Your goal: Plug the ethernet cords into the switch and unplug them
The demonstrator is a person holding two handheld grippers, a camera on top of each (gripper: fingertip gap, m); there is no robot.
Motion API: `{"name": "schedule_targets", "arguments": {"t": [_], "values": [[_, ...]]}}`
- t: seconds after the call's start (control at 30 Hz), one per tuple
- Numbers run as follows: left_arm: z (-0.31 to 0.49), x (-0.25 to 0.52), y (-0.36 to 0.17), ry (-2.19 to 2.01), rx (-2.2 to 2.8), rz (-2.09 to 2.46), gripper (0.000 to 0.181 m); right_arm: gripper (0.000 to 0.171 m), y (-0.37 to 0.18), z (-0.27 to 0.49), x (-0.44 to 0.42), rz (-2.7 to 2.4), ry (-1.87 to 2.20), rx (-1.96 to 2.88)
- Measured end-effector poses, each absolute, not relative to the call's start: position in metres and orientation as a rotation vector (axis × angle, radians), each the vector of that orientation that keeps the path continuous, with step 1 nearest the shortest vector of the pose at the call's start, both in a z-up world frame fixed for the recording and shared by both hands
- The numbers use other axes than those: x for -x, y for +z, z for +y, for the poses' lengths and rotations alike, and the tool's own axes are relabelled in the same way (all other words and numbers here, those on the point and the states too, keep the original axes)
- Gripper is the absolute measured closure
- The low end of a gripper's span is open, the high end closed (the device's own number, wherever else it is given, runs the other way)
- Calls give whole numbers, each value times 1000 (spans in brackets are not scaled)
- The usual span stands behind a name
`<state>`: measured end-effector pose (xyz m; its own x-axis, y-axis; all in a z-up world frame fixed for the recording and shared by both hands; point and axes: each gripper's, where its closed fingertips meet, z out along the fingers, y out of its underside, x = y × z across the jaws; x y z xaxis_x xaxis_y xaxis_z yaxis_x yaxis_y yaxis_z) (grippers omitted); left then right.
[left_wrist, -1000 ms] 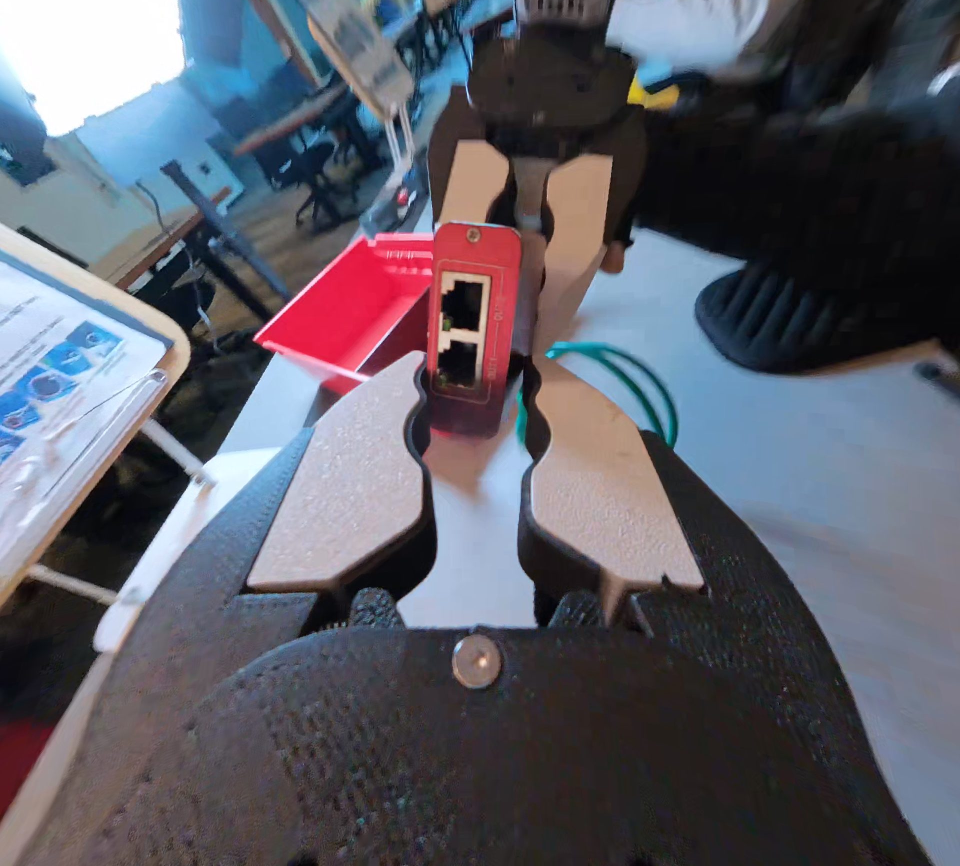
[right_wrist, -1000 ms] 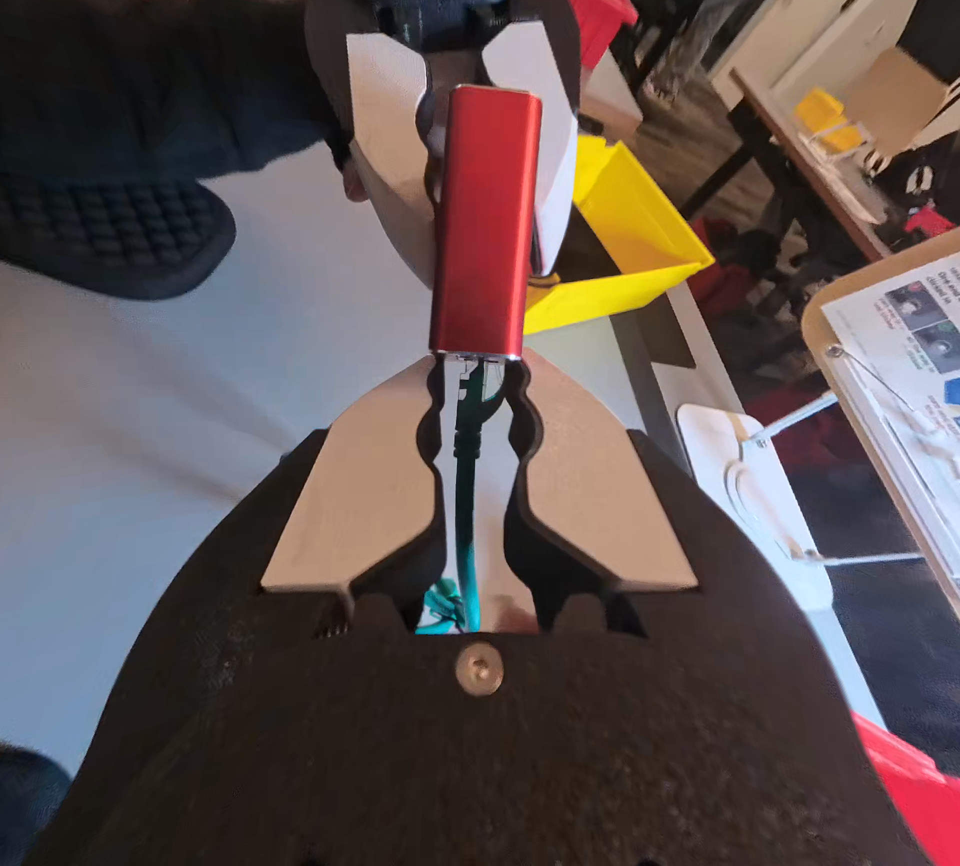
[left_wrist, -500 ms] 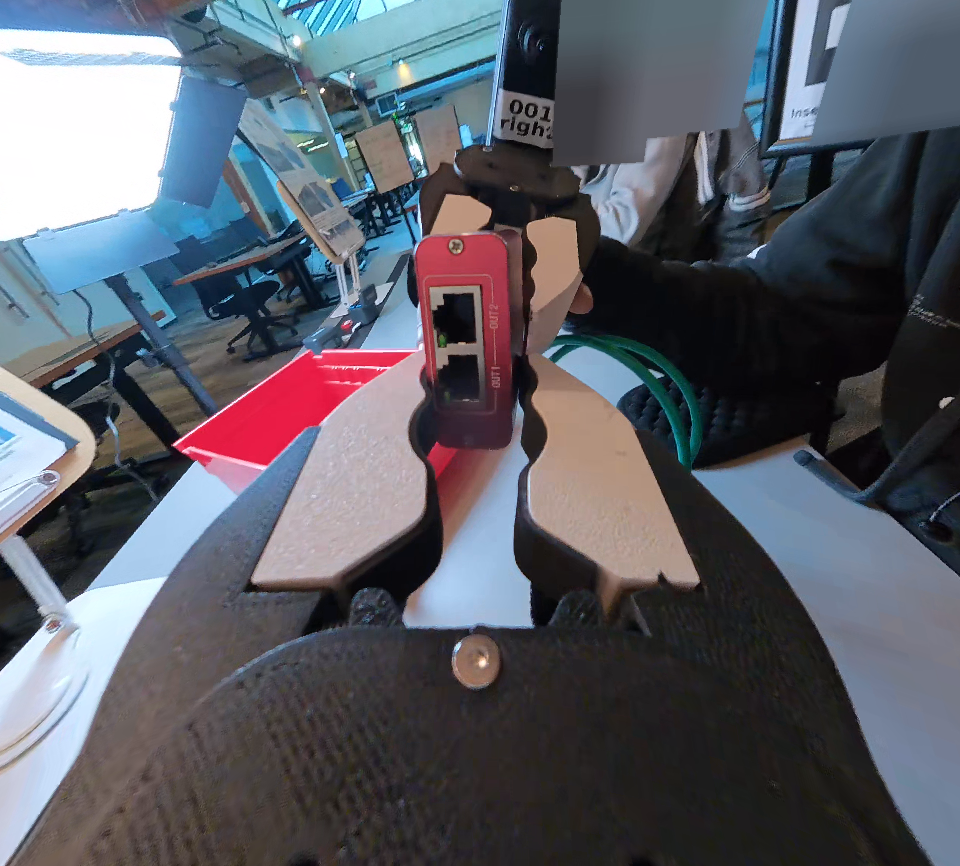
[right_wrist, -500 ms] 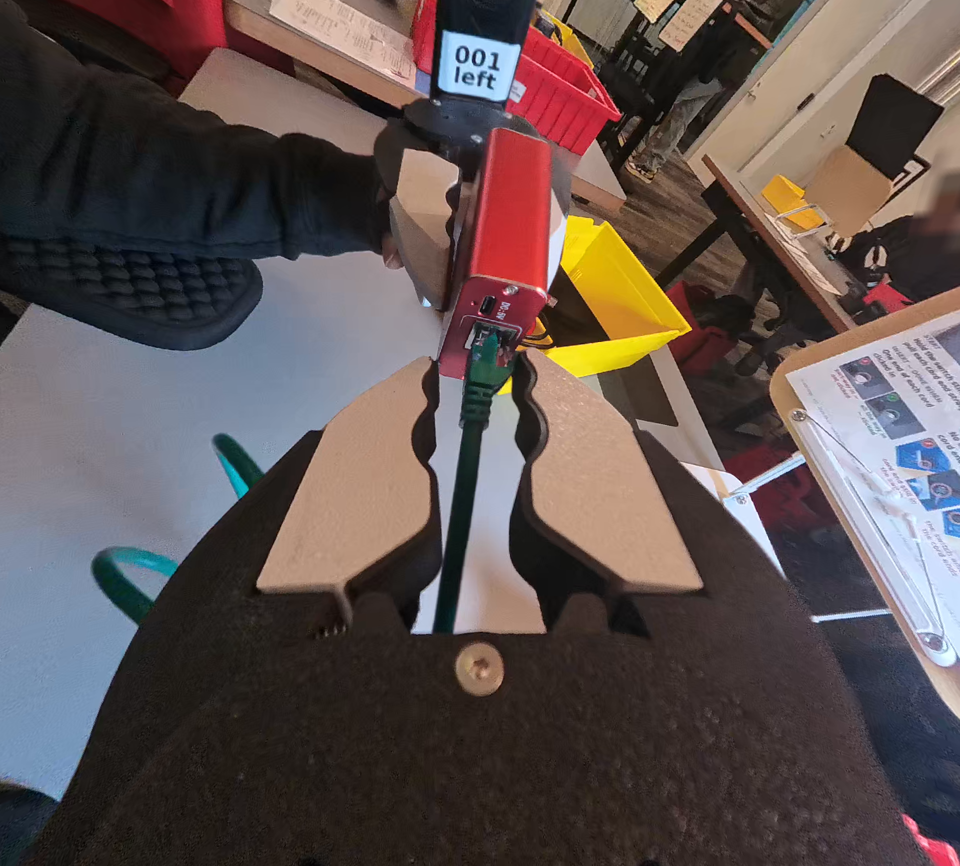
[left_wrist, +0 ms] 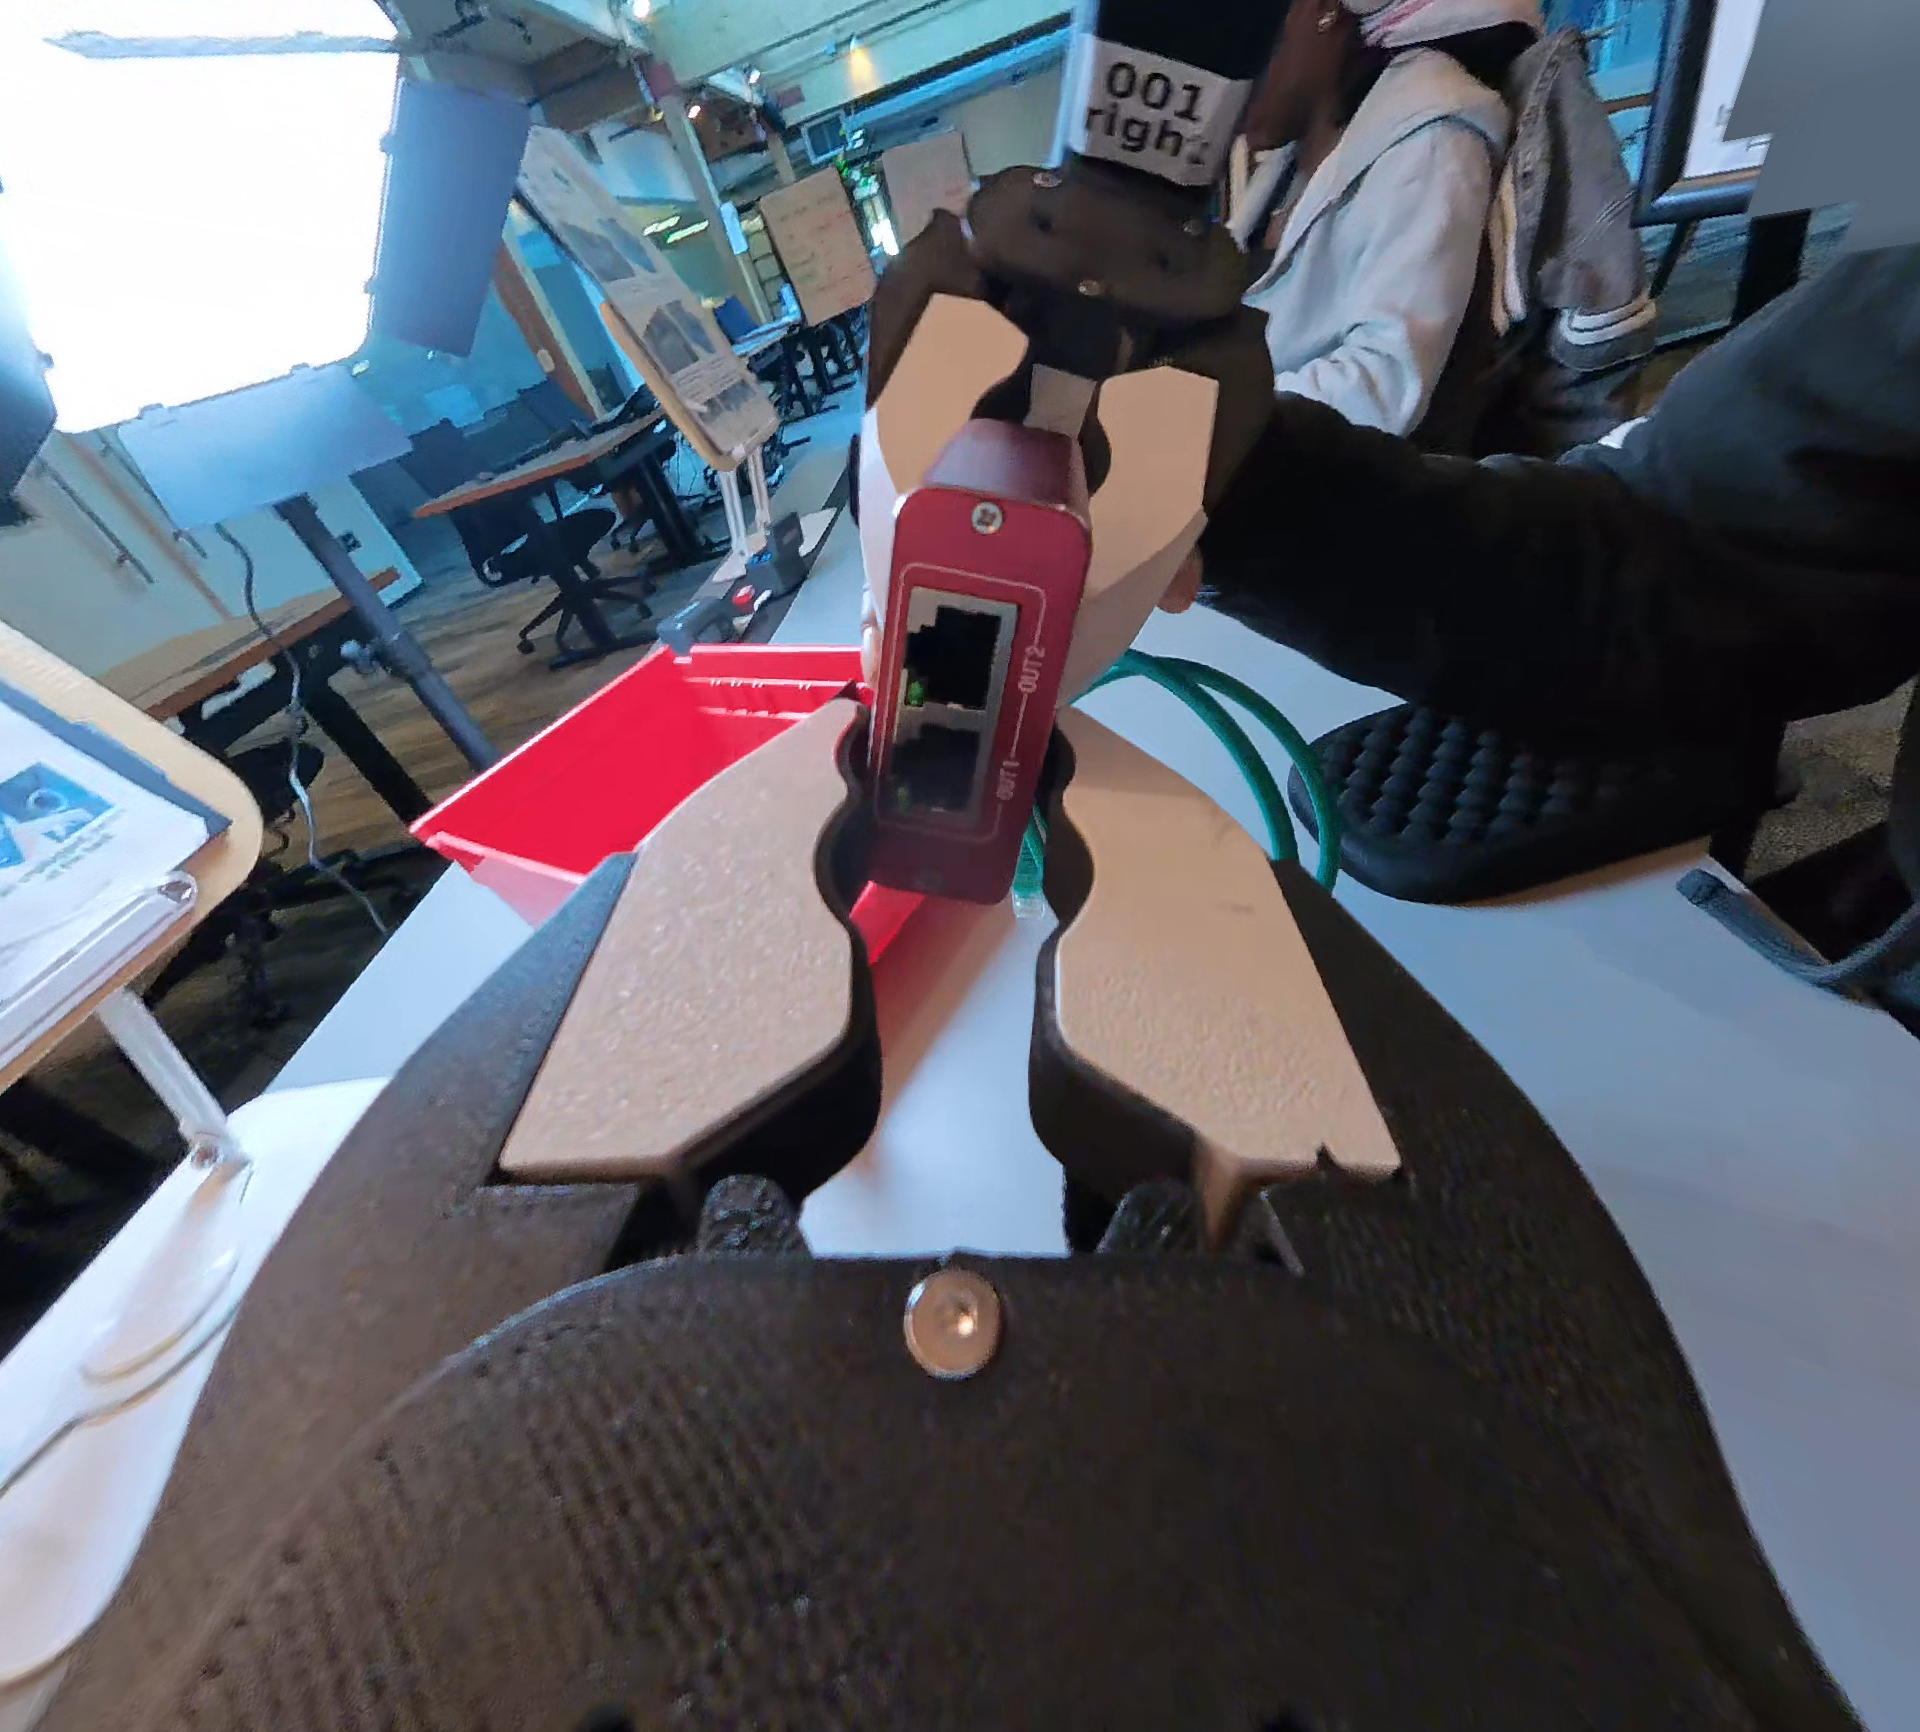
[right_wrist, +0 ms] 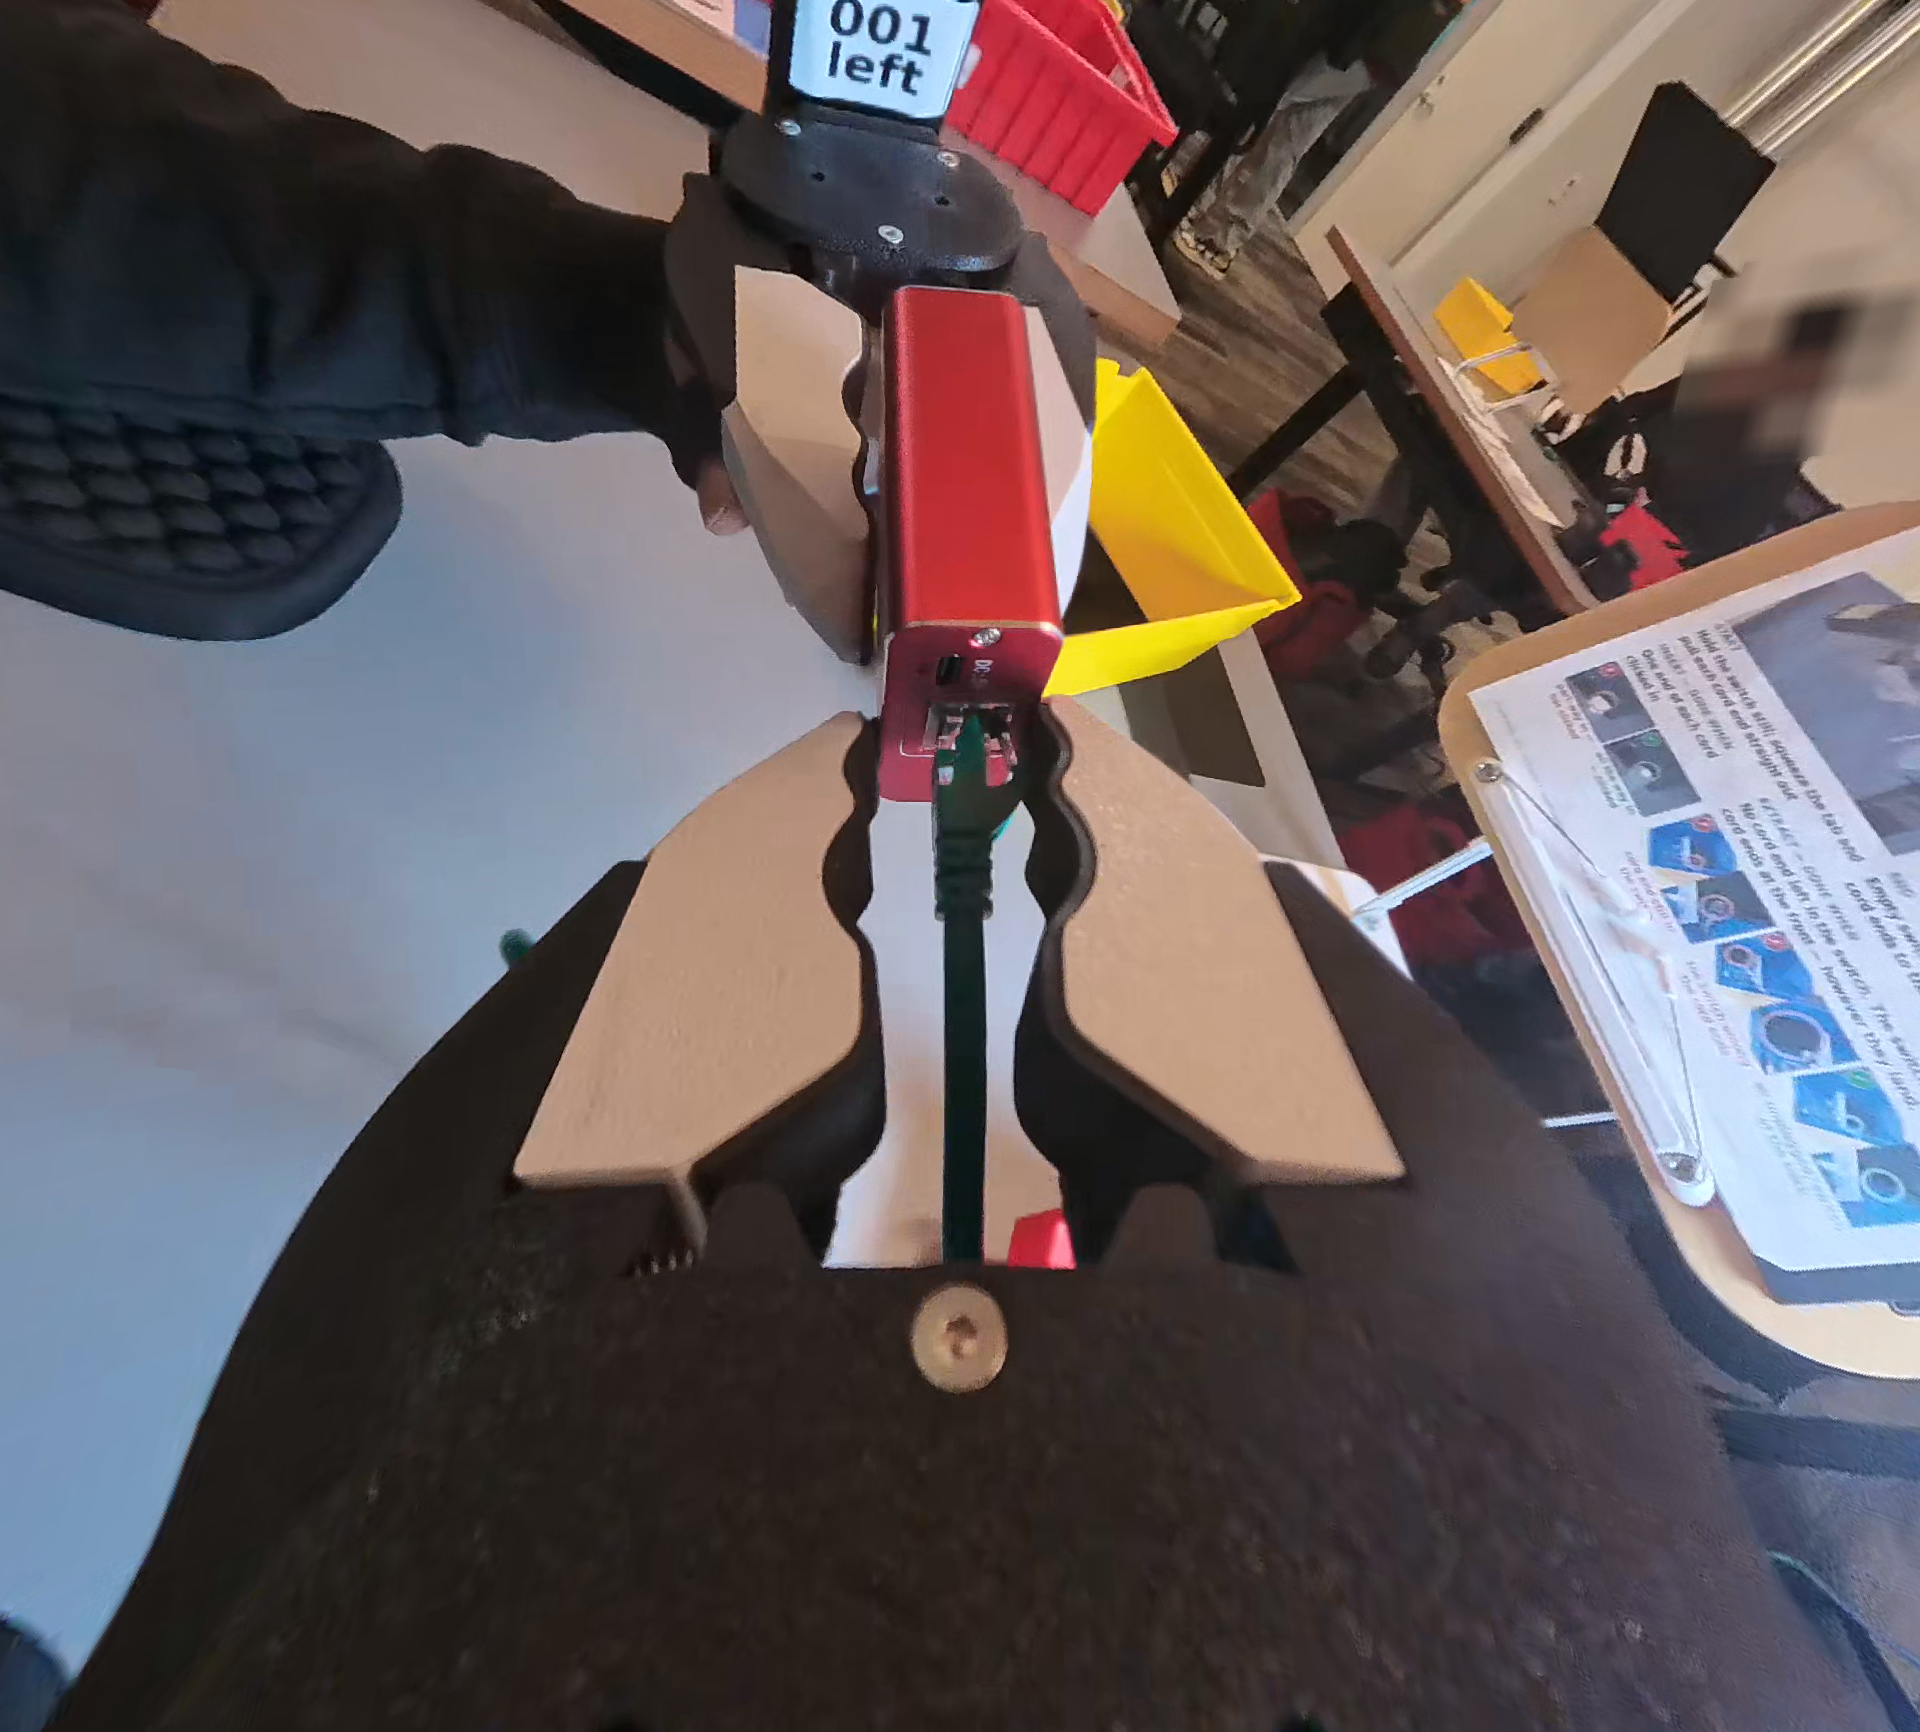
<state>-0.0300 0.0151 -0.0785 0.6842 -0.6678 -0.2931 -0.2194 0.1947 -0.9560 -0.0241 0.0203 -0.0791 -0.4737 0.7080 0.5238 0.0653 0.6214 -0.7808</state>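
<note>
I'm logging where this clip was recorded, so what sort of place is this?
Probably an open-plan workshop or lab: rows of wooden desks with black office chairs, red plastic parts bins, and a clipboard of illustrated instruction sheets.

Red metal switch (left_wrist: 977, 695) held lengthwise in the air between both tongs, above the worktop; the end with two stacked ports is empty. Green ethernet cord (right_wrist: 964, 861) is plugged into the single port on the opposite end, its cable looping down behind (left_wrist: 1236, 747).

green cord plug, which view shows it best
The right wrist view: the green cord plug sits in the red switch end facing it. The left wrist view shows only cord loops behind the switch.
</note>
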Motion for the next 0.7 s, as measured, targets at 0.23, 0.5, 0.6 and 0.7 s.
{"name": "schedule_targets", "arguments": {"t": [0.23, 0.5, 0.6, 0.7], "values": [[21, 107, -57, -165, 1520, 504, 150, 146, -56, 45, 28, -1745, 782, 617], [-32, 284, -74, 194, 1730, -145, 151, 146, -49, 72, 20, -1574, 612, 590], [-53, 317, -84, 169, 1735, -303, 153, 146, -71, 72, 11, -1560, 596, 560], [-67, 340, -101, 185, 1773, -413, 154, 146, -92, 65, 1, -1560, 654, 540]]}}
